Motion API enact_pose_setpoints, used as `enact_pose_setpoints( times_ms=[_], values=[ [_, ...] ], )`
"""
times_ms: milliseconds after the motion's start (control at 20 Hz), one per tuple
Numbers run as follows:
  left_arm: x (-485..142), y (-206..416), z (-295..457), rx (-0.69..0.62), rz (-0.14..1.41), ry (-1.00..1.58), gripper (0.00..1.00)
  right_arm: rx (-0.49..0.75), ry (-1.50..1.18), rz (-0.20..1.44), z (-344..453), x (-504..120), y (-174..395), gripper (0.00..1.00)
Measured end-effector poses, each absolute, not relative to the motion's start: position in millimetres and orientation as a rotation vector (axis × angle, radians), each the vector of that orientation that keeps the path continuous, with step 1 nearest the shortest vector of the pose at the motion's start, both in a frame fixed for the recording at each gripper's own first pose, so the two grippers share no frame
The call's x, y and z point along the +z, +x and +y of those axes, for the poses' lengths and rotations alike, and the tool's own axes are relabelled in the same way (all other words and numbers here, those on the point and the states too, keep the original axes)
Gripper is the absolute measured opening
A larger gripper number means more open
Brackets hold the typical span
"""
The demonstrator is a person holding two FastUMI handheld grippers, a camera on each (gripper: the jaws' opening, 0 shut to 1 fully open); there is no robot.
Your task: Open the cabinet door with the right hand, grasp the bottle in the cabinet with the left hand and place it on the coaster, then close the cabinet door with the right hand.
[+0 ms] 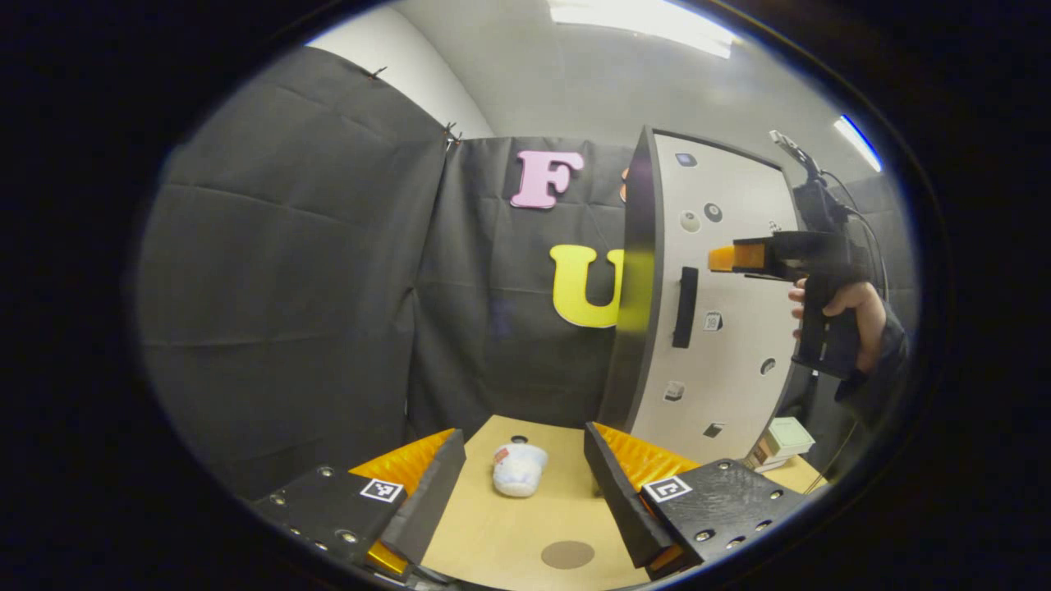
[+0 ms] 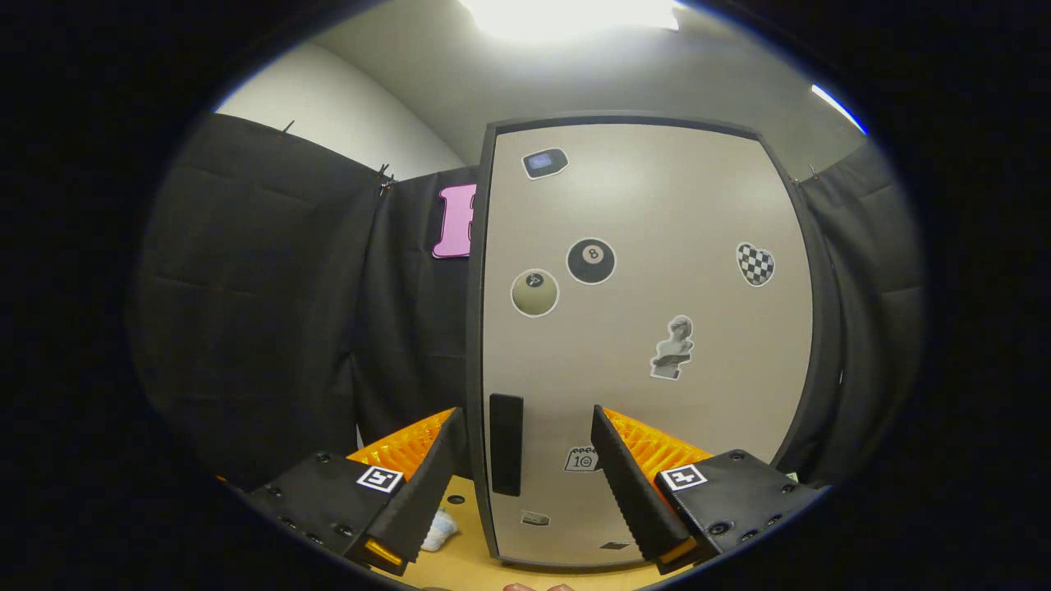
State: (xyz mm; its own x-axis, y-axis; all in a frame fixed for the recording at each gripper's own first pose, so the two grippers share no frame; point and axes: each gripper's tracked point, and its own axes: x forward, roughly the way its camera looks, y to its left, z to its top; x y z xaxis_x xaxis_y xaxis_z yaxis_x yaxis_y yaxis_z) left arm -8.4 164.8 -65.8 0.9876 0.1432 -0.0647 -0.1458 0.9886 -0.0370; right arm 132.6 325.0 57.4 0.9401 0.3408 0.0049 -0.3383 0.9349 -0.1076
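Left tongs (image 1: 521, 501) released, hovering over tan wooden counter (image 1: 509, 542). Round brown coaster (image 1: 567, 554) at 5 o'clock of white plush toy (image 1: 519, 469). Right tongs (image 2: 521, 492) released, facing beige sticker-covered cabinet door (image 2: 649, 345), black vertical handle (image 2: 506, 443) between fingers, untouched. Bottle unseen.

The left claw (image 1: 524, 501) hangs over the desk (image 1: 493, 542) with its fingers spread wide and nothing between them. A small white plush toy (image 1: 519, 469) lies on the wood ahead, and a round dark coaster (image 1: 567, 554) sits nearer. To the right stands the cabinet door (image 1: 710, 304) with its dark handle (image 1: 685, 307). The right claw (image 1: 722, 258), held in a hand (image 1: 854, 316), points at the door just beside the handle.
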Motion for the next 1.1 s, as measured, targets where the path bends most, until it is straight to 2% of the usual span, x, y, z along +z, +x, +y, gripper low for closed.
enact_pose_setpoints(
  times_ms=[500,600,700,750,850,950,1050,1100],
  values=[
    [-97,-11,208,0.171,0.104,-0.078,0.89,0.243,-0.102,0.128,353,-6,190,0.96],
    [-102,-13,214,0.179,0.11,-0.098,0.89,0.225,-0.114,0.145,354,-13,195,0.86],
    [-105,-16,220,0.189,0.112,-0.114,0.89,0.223,-0.123,0.162,358,-20,198,0.84],
    [-106,-17,224,0.199,0.116,-0.114,0.89,0.213,-0.123,0.168,358,-22,198,0.8],
    [-110,-17,226,0.212,0.122,-0.112,0.88,0.204,-0.118,0.176,359,-26,202,0.55],
    [-107,-18,223,0.206,0.116,-0.124,0.89,0.205,-0.105,0.193,360,-31,203,0.52],
    [-108,-22,222,0.198,0.11,-0.123,0.89,0.187,-0.094,0.191,358,-28,202,0.36],
    [-108,-22,221,0.195,0.109,-0.117,0.89,0.186,-0.094,0.19,358,-29,203,0.35]
  ],
)
